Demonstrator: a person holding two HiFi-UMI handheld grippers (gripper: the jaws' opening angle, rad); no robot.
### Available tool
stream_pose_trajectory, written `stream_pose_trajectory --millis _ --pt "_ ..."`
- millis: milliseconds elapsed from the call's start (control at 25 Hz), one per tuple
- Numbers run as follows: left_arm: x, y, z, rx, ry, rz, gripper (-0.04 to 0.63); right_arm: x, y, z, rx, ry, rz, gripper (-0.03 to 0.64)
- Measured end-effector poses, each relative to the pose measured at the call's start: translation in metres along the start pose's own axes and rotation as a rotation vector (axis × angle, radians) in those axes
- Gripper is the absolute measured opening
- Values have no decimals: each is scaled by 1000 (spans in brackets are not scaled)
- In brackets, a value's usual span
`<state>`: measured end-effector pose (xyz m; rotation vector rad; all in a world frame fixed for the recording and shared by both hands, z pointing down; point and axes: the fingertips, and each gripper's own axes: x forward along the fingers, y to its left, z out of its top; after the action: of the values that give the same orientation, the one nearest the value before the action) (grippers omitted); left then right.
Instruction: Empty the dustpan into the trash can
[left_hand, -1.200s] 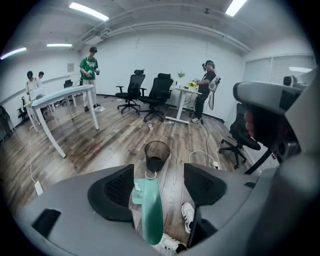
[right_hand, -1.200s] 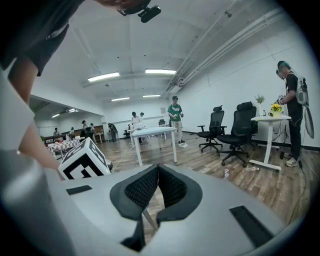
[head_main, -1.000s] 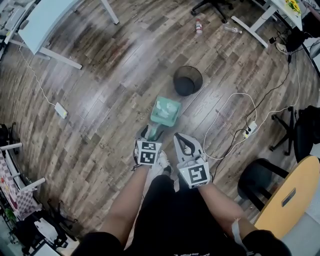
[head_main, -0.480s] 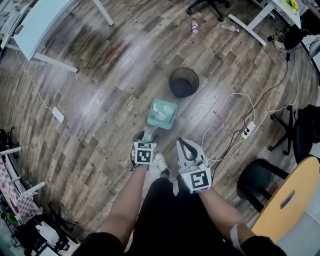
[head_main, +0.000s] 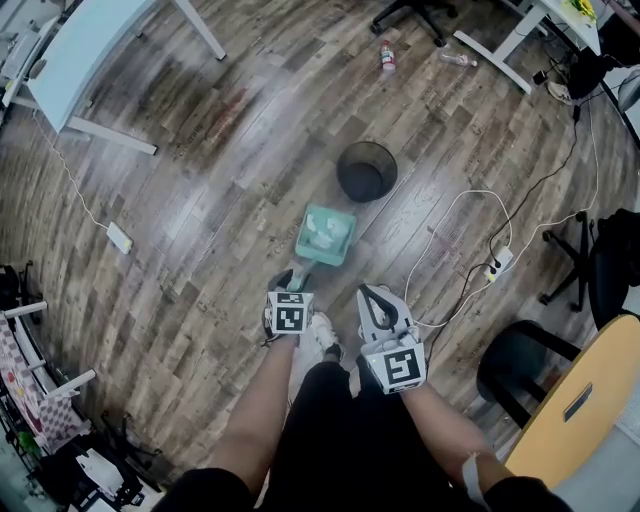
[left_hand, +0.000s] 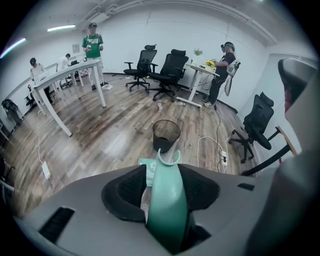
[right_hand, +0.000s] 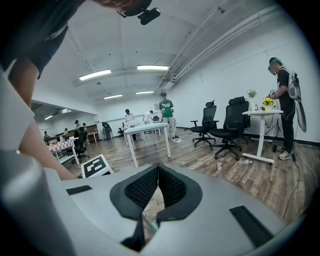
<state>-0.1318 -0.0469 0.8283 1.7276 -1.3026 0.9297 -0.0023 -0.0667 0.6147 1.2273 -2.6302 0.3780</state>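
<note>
A teal dustpan (head_main: 327, 235) with white paper scraps in it lies on the wood floor, just short of the black mesh trash can (head_main: 366, 170). Its handle (left_hand: 167, 200) runs back toward me and sits between the jaws of my left gripper (head_main: 296, 275), which points steeply down. Those jaws are closing, with their pads against the handle's sides. In the left gripper view the trash can (left_hand: 166, 135) stands right beyond the handle's tip. My right gripper (head_main: 377, 293) hovers beside the left one, shut and holding nothing; in its own view my right gripper (right_hand: 158, 172) has its pads meeting.
A white cable loops to a power strip (head_main: 497, 260) right of the dustpan. A bottle (head_main: 386, 55) lies beyond the can. A white desk (head_main: 85, 50) stands far left, a black chair (head_main: 520, 360) and a round wooden table (head_main: 580, 400) at right. People stand at distant desks.
My left gripper has come down over the dustpan's handle and now hides more of it. The right gripper has drifted slightly. Dustpan and can have not moved on the floor.
</note>
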Motion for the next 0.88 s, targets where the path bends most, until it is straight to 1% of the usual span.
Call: stream_pose_trajectory --millis 120,280,600,720,880 --pt "2 0 -1 5 1 7 156 -3 -1 -2 0 2 3 25" --pt "1 -4 2 44 -17 20 107 -7 -1 -5 4 10 6 25" --pt "0 -6 -2 67 -32 45 103 -15 -2 -12 0 25 19 24" --pt "-1 -3 -5 49 -40 52 103 -19 -4 -17 0 37 16 23" --pt "-7 -1 -9 2 -52 72 103 -24 -6 -20 -2 49 11 23"
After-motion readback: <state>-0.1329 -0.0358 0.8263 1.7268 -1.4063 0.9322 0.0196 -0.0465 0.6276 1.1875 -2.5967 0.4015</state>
